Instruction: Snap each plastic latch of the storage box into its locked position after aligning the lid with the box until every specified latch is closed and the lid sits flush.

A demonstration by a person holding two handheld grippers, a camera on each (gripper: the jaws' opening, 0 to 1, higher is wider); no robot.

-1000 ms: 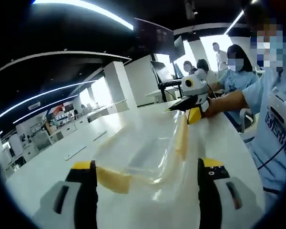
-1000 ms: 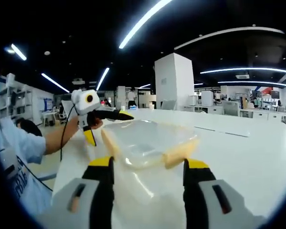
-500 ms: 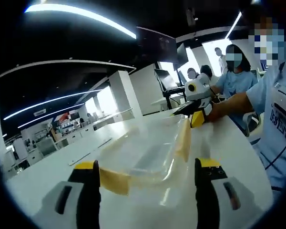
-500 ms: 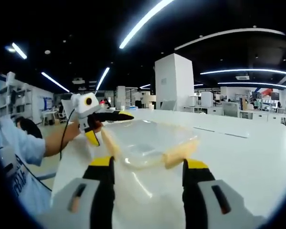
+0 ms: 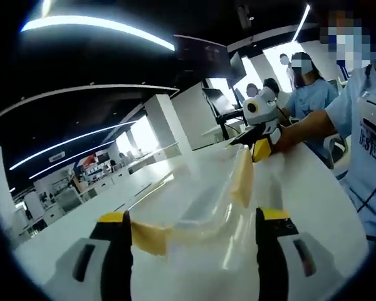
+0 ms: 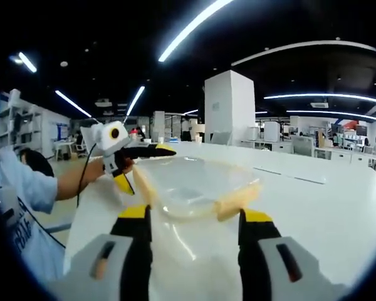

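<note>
While a clear plastic storage box (image 6: 197, 185) with a see-through lid sits on a white tabletop (image 6: 326, 213), two hand-held grippers face it from opposite ends. In the right gripper view, the right hand-held gripper (image 6: 194, 229) rises from the bottom with its black, yellow-tipped jaws set wide apart, gripping nothing; the box lies just ahead of the tips, roughly between them. A pale yellow latch (image 6: 237, 200) on the near end of the box sits just beside the right-hand jaw tip, and whether they touch cannot be told. Another yellow latch (image 6: 143, 185) runs along the box's left edge. Beyond the box, the left hand-held gripper (image 6: 153, 150), carried on a person's arm in a light blue sleeve (image 6: 28, 188), reaches in from the left, its dark jaws ending at the far corner of the box; how far they are spread cannot be told from this side.

In the left gripper view, the left hand-held gripper (image 5: 194, 229) likewise stands wide apart and grips nothing, the storage box (image 5: 194, 207) lying straight ahead between its jaws. One yellow latch (image 5: 149, 238) sits just beside the left-hand jaw tip, and a second latch (image 5: 241, 179) stands along the box's right edge. At the far end, the right hand-held gripper (image 5: 254, 141) meets the box's corner. Behind it, seated people (image 5: 310, 88) and office desks fill the brightly lit room.
</note>
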